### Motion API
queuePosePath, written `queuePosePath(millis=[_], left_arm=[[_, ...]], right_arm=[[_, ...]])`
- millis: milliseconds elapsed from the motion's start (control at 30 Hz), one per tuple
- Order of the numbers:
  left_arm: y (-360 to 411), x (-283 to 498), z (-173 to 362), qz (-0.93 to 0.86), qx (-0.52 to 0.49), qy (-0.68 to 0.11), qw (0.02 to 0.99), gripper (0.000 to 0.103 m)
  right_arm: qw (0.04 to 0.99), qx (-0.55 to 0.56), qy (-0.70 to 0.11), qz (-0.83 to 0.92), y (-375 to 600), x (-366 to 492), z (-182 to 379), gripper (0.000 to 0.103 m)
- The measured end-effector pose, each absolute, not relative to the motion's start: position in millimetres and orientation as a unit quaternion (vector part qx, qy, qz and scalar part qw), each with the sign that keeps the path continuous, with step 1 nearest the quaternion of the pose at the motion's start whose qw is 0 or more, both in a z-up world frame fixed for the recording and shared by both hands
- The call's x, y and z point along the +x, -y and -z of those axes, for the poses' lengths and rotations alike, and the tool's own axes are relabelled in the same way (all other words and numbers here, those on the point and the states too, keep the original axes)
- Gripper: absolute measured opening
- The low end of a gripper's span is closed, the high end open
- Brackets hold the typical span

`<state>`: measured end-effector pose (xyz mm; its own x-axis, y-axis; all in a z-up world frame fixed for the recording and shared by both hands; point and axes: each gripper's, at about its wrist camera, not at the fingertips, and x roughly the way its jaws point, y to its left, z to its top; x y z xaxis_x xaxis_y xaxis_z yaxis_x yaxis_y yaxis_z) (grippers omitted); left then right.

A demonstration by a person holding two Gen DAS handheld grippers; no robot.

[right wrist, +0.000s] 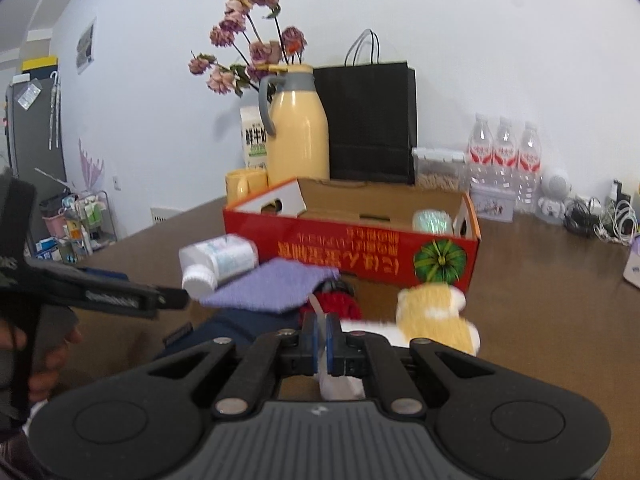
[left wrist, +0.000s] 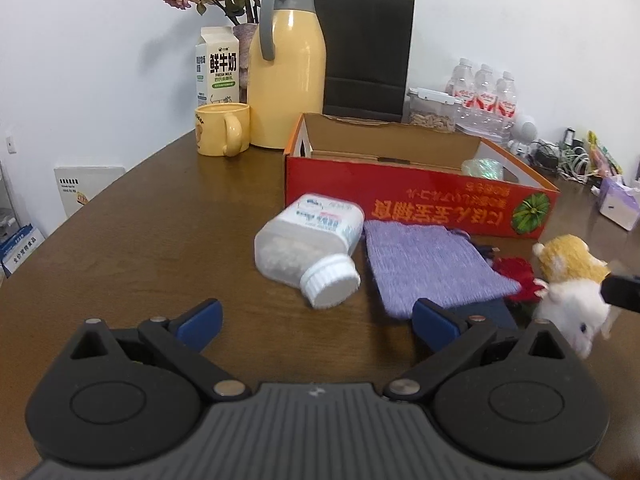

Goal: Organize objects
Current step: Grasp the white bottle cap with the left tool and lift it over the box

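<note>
Plush toy [right wrist: 436, 316], yellow and white, is hanging just in front of the right tongs [right wrist: 321, 334], whose blue pads are pressed together on a thin white strip or tag that seems to belong to the toy; the exact point of the pinch is blurred. In the left wrist view the same toy [left wrist: 570, 280] is showing at the right edge, beside a black tip of the other tool. Just beside the toy, a red fuzzy item [left wrist: 516, 278] is lying on the bench [left wrist: 160, 216], partly under a purple knitted cloth [left wrist: 432, 268]. A dark blue flat item [right wrist: 240, 328] is peeking out from under the cloth's near edge. Touching the cloth's left side, a clear bottle [left wrist: 308, 240] with a white cap is lying on its side, cap toward the camera. Behind these, a red cardboard box [left wrist: 420, 200] is sitting open, with a pale green shiny item [left wrist: 482, 168] inside near its right end. The left tongs [left wrist: 318, 322] are hovering spread wide above the bench, gripping nothing, with the bottle's cap ahead between the pads. Further back, a yellow mug [left wrist: 222, 128], a milk carton [left wrist: 216, 66], a yellow thermos jug [left wrist: 286, 68], a black paper bag [left wrist: 366, 52] and water bottles [left wrist: 484, 92] are standing along the wall.
</note>
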<state>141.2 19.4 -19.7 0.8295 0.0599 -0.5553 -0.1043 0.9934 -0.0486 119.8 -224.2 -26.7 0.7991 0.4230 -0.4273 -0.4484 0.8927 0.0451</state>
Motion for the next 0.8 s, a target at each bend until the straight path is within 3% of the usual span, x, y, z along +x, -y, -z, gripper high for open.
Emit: queuePosePath(millis=[333, 400, 533, 600, 667, 800], left_arm=[[-24.6, 187.7, 27.8, -0.091, -0.082, -0.314, 0.942, 0.101], [-28.0, 189.7, 29.6, -0.089, -0.098, -0.317, 0.939, 0.092], [-34.0, 192.0, 33.3, -0.073, -0.123, -0.328, 0.934, 0.059], [-35.3, 191.3, 34.4, -0.070, -0.129, -0.327, 0.934, 0.054], [-36.4, 189.3, 35.1, -0.066, -0.132, -0.324, 0.934, 0.041], [-35.7, 182.2, 34.6, -0.057, -0.130, -0.322, 0.936, 0.041]], right_arm=[[0.952, -0.024, -0.194, -0.234, 210.2, 149.8, 13.1, 0.003], [0.952, -0.024, -0.195, -0.236, 207.7, 154.9, 13.4, 0.003], [0.951, -0.022, -0.196, -0.238, 202.4, 163.2, 15.1, 0.003], [0.950, -0.022, -0.198, -0.239, 200.5, 165.8, 16.1, 0.003], [0.950, -0.020, -0.199, -0.240, 198.8, 166.8, 17.1, 0.003], [0.949, -0.021, -0.200, -0.241, 196.5, 166.7, 18.1, 0.003]])
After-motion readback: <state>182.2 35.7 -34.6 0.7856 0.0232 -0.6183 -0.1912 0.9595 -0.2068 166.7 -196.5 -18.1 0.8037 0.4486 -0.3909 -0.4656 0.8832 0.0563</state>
